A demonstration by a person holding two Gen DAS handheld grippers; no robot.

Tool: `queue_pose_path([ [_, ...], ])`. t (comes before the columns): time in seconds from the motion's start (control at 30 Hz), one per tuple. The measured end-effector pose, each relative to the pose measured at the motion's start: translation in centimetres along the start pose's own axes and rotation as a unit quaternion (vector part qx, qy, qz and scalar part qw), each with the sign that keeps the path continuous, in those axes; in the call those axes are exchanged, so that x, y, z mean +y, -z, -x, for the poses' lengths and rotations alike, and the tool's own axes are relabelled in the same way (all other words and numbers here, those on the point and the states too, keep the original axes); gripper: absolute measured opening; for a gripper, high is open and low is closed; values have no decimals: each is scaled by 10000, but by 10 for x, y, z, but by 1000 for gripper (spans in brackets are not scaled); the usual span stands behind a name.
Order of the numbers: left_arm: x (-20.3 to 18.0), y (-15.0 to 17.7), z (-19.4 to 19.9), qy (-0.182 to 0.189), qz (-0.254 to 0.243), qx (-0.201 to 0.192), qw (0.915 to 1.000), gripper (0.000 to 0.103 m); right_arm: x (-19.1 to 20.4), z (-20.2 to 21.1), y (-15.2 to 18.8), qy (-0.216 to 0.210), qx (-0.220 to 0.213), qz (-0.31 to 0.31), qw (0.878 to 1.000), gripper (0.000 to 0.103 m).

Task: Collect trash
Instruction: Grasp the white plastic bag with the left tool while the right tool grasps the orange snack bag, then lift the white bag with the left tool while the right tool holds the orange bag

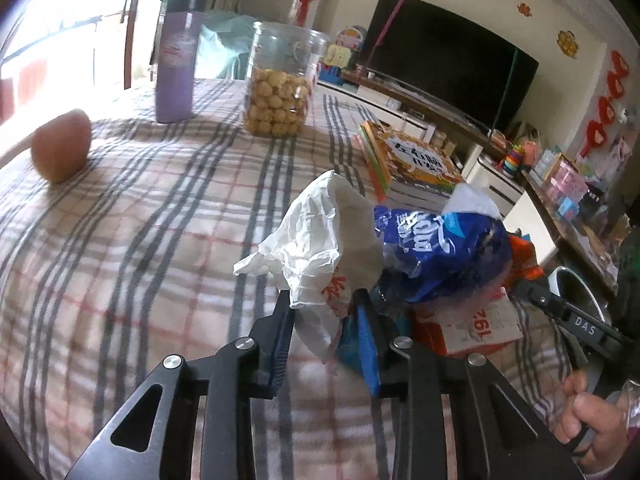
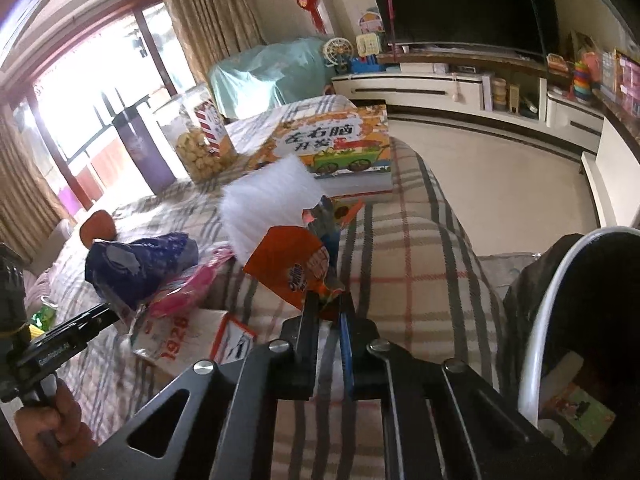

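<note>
My left gripper point(image 1: 325, 300) is shut on a crumpled white plastic bag point(image 1: 316, 240) above the checked tablecloth; a blue wrapper point(image 1: 440, 248) hangs against it. My right gripper point(image 2: 329, 304) is shut on an orange snack wrapper point(image 2: 288, 268) and holds it over the table. More trash lies below: a white-and-orange "1928" packet point(image 2: 180, 340), a pink wrapper point(image 2: 188, 296) and white foam sheet point(image 2: 264, 204). The blue wrapper point(image 2: 140, 264) also shows in the right wrist view. A bin with a black liner point(image 2: 568, 320) stands at the right, with trash inside.
On the table stand a purple bottle point(image 1: 176, 60), a clear jar of cookies point(image 1: 280, 84), a brown round fruit point(image 1: 60, 148) and a stack of picture books point(image 1: 412, 160). A TV point(image 1: 452, 56) and a white cabinet point(image 2: 440, 88) lie beyond the table edge.
</note>
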State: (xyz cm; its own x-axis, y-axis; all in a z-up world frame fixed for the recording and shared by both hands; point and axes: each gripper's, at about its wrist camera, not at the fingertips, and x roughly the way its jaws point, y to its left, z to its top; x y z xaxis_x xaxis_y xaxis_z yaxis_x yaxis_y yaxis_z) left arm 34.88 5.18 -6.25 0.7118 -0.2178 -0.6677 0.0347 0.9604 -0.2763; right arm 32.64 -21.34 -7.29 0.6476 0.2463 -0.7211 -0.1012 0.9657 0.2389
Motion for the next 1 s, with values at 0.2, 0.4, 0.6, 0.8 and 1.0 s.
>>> queue_pose_path([
  [0.2,11,22,34,23,214,-104,9997,28,2,22,14,-188,-67,-73,9998,9],
  [0.4,13,43,66,-64,287,-202,9994,28,3,42,30,-281,-111,-129,9995,9],
  [0.6,-10,53,85,-80,-76,-225,9997,28,6,58,41,-377,-178,-171,9990,9],
  [0.8,-32,65,95,-148,-469,-215,9986,29,1,74,49,-381,-255,-250,9986,9],
  [1.0,-34,66,108,-292,-463,-288,9981,29,-8,87,55,-355,-332,-346,9982,9],
])
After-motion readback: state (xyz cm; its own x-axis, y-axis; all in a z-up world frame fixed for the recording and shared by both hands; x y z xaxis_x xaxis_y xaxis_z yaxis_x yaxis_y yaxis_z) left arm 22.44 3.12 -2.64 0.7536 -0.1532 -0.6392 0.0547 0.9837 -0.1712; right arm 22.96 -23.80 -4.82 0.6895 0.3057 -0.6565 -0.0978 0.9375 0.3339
